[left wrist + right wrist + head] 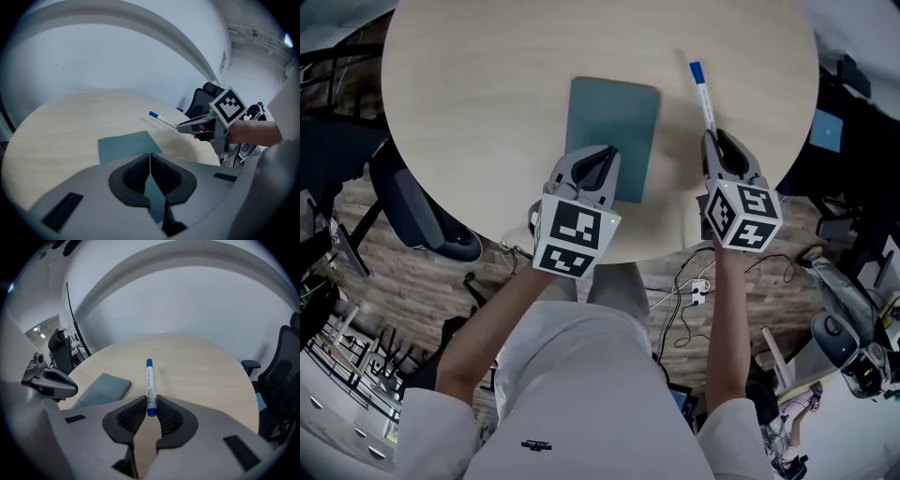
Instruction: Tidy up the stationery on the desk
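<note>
Head view: left tongs (pixel 605 157) sit over the near edge of the teal notebook (pixel 614 117) on the bench (pixel 487 94).

Left gripper view: tongs (pixel 150 159) pressed together, notebook (pixel 124 145) just beneath.

Right gripper view: tongs (pixel 150 405) clamped on the marker (pixel 149 380), which runs lengthwise straight out from them, blue cap pointing away.

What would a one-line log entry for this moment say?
left tool: shut, over notebook near edge | right tool: shut on blue-capped pen | pen: points away over table | notebook: flat on table
</note>
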`<state>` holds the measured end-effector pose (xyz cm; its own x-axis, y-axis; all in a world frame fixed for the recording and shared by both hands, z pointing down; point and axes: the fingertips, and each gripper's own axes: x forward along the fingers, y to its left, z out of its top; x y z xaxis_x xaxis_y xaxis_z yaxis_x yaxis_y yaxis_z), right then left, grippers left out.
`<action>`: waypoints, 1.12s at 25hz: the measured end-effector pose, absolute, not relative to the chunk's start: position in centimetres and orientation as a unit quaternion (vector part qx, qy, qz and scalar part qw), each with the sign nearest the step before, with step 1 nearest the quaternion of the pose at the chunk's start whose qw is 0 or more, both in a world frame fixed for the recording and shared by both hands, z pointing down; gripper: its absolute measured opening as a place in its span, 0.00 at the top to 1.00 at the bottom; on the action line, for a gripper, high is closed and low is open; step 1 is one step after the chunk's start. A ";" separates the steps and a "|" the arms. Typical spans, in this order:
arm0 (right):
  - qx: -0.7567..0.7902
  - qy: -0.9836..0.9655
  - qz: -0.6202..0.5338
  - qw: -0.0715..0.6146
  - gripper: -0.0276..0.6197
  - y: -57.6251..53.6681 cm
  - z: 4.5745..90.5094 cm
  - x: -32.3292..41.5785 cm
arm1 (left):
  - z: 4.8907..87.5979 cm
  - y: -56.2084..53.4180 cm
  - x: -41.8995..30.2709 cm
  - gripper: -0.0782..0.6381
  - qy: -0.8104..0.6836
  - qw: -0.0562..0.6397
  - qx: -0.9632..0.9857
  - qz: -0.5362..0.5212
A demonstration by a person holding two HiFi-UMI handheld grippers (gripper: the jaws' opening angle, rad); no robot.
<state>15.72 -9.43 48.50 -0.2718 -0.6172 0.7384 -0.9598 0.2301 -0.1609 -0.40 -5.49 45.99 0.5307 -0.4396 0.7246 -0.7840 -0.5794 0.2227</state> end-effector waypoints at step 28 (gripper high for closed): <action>0.463 -0.738 0.430 0.236 0.75 -0.2 50.9 5.8 | 47.4 -1.1 -2.9 0.86 -0.368 0.294 0.823 0.318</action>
<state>5.83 -0.24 50.88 -0.4610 -0.4806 0.7460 -0.8860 0.2017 -0.4176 -2.90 -1.06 47.42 0.5263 -0.4197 0.7395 -0.7930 -0.5560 0.2489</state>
